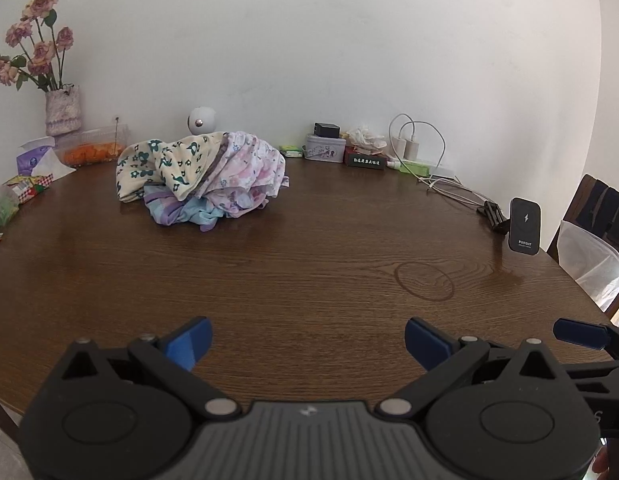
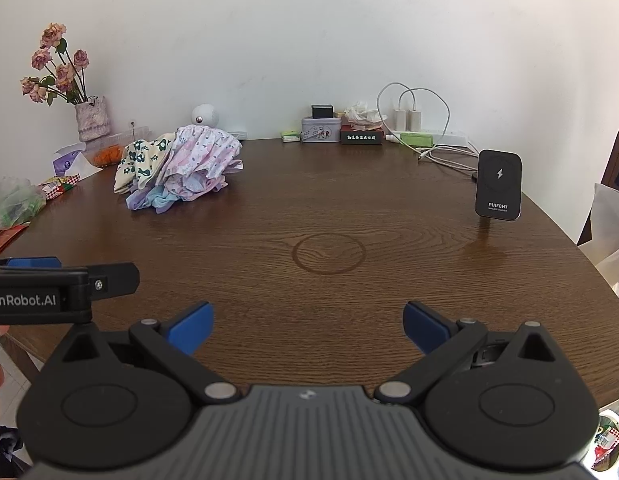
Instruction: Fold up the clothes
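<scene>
Crumpled heap of floral and pastel clothes (image 1: 201,178) lying on the round dark wooden table (image 1: 309,248), well beyond both grippers. Left gripper (image 1: 308,344) and right gripper (image 2: 308,327) hovering side by side, blue-padded fingers (image 2: 193,326) spread wide, holding nothing.

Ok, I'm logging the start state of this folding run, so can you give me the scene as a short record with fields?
surface: round wooden table
clothes: unfolded heap of clothes, far left of centre, nothing folded yet
top garments: cream floral piece beside pink floral piece
left claw: left claw open, empty, over the near edge
right claw: right claw open, empty, beside the left
clutter: wireless charger at right; vase of flowers at back left
</scene>
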Motion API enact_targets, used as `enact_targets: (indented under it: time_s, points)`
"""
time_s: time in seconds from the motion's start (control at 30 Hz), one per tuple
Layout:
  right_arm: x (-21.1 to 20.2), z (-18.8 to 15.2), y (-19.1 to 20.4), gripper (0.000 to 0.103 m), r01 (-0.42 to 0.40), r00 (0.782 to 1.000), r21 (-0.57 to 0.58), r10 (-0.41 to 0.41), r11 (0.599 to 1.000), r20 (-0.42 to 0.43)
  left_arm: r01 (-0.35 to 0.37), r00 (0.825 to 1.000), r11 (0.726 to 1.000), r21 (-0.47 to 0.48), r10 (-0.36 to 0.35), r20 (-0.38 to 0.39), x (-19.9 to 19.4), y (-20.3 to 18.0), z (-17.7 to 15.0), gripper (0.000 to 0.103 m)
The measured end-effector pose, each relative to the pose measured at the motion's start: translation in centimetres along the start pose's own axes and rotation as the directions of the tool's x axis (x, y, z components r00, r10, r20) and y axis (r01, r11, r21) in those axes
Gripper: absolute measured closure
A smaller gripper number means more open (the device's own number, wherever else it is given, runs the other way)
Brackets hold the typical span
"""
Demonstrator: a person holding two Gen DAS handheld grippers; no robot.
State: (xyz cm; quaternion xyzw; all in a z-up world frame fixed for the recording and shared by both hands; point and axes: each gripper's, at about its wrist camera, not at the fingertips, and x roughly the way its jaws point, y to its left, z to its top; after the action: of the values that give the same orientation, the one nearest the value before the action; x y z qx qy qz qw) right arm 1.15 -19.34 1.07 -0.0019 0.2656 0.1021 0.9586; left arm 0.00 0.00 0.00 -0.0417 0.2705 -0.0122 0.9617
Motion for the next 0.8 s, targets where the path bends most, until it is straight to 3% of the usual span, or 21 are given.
enact_targets:
  time_s: [0.8]
  points:
    - [0.02,-0.4,0.07,0.0,0.011,1.0,0.017,-0.011,1.0,-0.012,-0.018,1.0,1.0,0.014,0.018,-0.022,0.05,-0.16,-0.17,0.0]
